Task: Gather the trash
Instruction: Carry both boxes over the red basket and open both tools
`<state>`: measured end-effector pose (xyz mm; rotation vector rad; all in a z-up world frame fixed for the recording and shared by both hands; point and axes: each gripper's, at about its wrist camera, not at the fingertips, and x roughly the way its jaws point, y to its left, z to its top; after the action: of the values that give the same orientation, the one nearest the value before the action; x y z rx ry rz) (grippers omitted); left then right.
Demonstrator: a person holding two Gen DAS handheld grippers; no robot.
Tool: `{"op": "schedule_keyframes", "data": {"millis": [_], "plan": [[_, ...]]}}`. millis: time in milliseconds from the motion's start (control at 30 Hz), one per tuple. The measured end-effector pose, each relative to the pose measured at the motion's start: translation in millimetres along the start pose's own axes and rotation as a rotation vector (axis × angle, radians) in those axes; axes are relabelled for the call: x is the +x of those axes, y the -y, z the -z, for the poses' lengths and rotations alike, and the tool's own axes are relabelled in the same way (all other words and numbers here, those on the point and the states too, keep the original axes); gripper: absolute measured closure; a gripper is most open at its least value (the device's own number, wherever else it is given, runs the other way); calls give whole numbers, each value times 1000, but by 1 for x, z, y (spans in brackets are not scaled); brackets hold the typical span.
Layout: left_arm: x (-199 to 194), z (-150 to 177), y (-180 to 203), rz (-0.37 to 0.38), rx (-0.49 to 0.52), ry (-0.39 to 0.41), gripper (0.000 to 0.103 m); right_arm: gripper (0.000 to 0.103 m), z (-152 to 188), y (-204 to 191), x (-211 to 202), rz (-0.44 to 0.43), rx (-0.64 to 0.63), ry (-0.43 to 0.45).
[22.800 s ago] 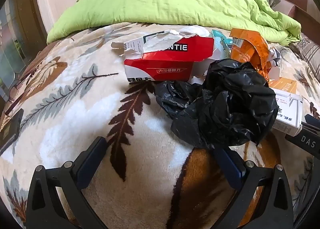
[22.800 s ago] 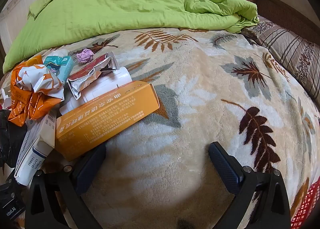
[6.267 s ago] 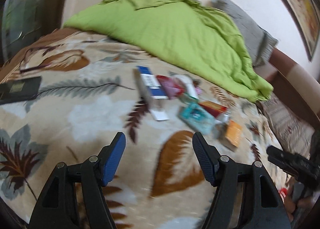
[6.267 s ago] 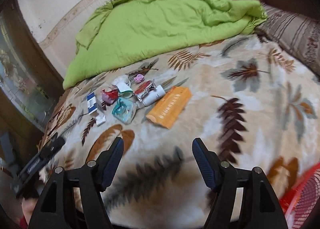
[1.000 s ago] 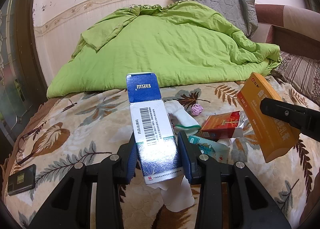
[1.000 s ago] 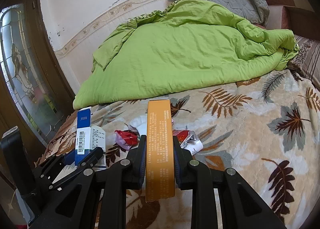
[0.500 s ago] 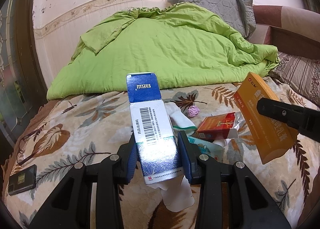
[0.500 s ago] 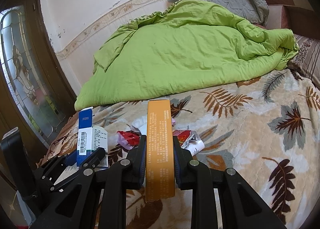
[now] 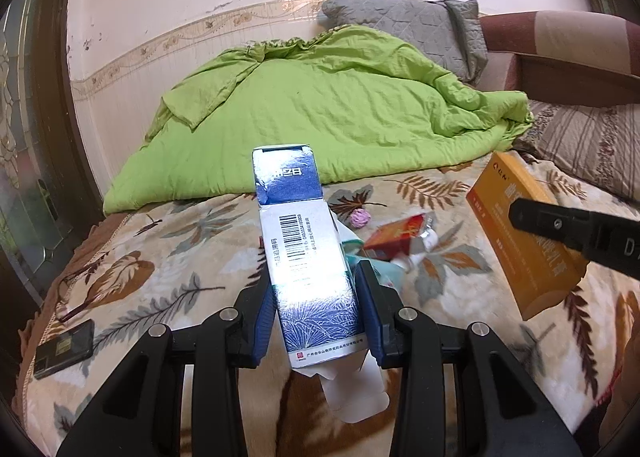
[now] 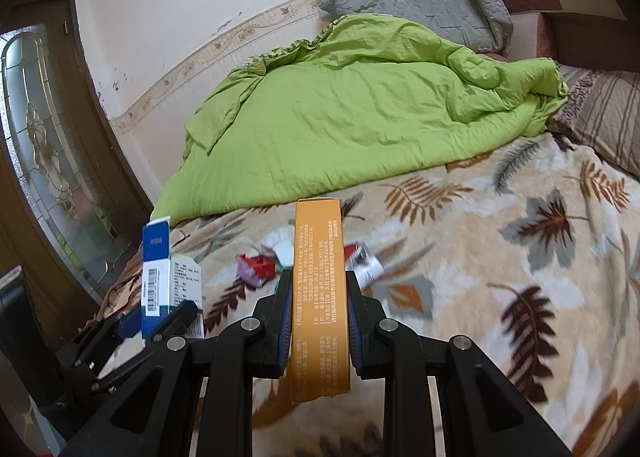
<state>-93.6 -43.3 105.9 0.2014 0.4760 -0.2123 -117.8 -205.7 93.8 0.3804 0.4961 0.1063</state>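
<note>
Now my left jaws (image 9: 316, 313) are clamped on a blue-and-white carton (image 9: 304, 253), held upright above the bed (image 9: 168, 257), while my right jaws (image 10: 318, 317) grip an orange box (image 10: 318, 297) on its narrow sides. More trash, a red packet (image 9: 394, 237) and a pink wad (image 9: 360, 218), lies mid-bed just before the green quilt (image 9: 328, 113). Near the bed's left edge rests a dark phone (image 9: 64, 347).

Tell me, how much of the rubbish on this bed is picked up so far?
In hand: the left gripper clamps a blue and white box, the right gripper an orange box. Left on the blanket: a red packet, a pink wad, more scraps. No bin is visible.
</note>
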Motion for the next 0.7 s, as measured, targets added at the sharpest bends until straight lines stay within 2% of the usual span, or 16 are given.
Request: {"op": "schedule_keyframes", "data": {"millis": [367,700], "plan": [[-56,29,25,51,25,-25,66,78,33,15,-66,-9,49,-14],[-88,29,55,108,62,-5,66,78,41,27,-122,-34,97,5]]}}
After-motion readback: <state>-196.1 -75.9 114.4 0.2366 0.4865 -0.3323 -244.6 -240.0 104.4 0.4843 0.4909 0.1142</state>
